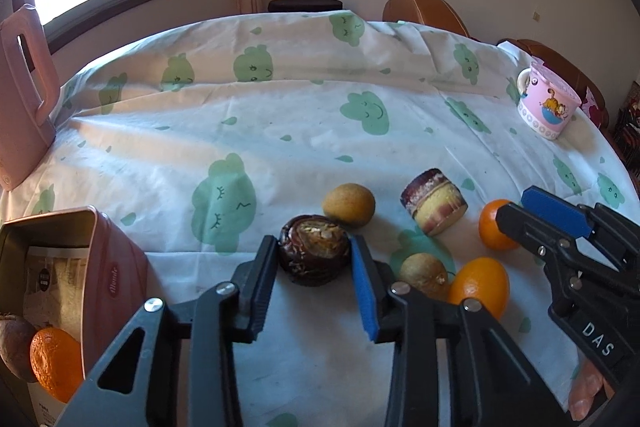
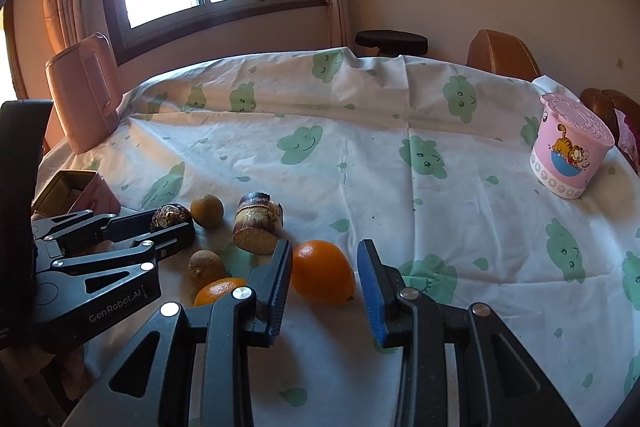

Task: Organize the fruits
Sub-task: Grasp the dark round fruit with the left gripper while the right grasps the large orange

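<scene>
My left gripper [image 1: 314, 263] is open, its jaws on either side of a dark brown round fruit [image 1: 314, 249] on the tablecloth, close to its sides. My right gripper [image 2: 324, 283] is open around an orange [image 2: 322, 273], apart from it; it shows in the left wrist view [image 1: 516, 215] too. A second orange [image 1: 478, 287], two small tan fruits [image 1: 349, 204] [image 1: 424, 273] and a cut sugarcane piece [image 1: 434, 201] lie nearby. A pink tin [image 1: 80, 267] at the lower left holds an orange [image 1: 54, 363] and a dark fruit [image 1: 14, 345].
A pink Garfield mug [image 2: 570, 151] stands at the far right of the table. A pink cutting board [image 1: 24, 95] leans at the far left edge. Brown chairs [image 2: 502, 57] stand behind the cloud-patterned tablecloth [image 1: 300, 119].
</scene>
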Action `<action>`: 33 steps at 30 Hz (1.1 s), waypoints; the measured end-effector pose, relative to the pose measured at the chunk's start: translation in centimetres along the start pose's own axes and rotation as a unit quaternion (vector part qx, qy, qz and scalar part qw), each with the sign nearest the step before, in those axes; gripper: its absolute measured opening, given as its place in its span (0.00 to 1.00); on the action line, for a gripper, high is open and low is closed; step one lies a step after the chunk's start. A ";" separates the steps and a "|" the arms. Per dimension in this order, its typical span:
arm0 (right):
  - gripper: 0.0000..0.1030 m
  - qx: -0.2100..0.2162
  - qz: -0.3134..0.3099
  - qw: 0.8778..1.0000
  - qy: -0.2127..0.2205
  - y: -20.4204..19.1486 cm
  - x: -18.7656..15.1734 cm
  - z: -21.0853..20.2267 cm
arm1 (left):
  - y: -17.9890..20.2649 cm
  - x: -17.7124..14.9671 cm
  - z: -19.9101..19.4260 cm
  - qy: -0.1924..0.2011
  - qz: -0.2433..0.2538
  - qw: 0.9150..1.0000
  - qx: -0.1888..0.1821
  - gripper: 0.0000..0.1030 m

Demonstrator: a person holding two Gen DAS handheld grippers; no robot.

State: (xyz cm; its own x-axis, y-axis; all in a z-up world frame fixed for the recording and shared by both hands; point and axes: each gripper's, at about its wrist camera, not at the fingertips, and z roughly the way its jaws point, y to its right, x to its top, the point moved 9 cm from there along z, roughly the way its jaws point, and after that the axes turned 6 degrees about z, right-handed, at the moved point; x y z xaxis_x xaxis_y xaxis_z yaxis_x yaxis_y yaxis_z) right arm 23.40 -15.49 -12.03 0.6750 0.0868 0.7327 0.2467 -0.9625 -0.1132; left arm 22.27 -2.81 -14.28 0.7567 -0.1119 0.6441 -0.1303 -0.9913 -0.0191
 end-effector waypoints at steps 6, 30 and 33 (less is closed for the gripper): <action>0.35 0.006 0.005 1.000 -0.006 0.1 -0.1 0.2 | -0.5 0.2 -0.8 0.020 -0.014 1.000 -0.003 0.37; 0.34 0.018 -0.008 1.000 -0.010 -0.6 -0.5 0.3 | -0.4 1.0 -4.1 0.099 -0.008 0.995 0.002 0.37; 0.34 0.024 -0.007 1.000 0.005 -0.7 -0.3 -0.3 | -0.3 1.2 -4.5 0.108 -0.003 0.994 0.009 0.37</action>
State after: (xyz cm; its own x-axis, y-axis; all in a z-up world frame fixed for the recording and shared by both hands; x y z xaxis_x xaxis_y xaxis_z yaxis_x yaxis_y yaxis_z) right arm 22.80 -14.97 -11.97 0.6652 0.0971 0.7404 0.2889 -0.9477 -0.1353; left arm 20.31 -2.33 -10.09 0.6021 -0.0905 0.7933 -0.1133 -0.9932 -0.0272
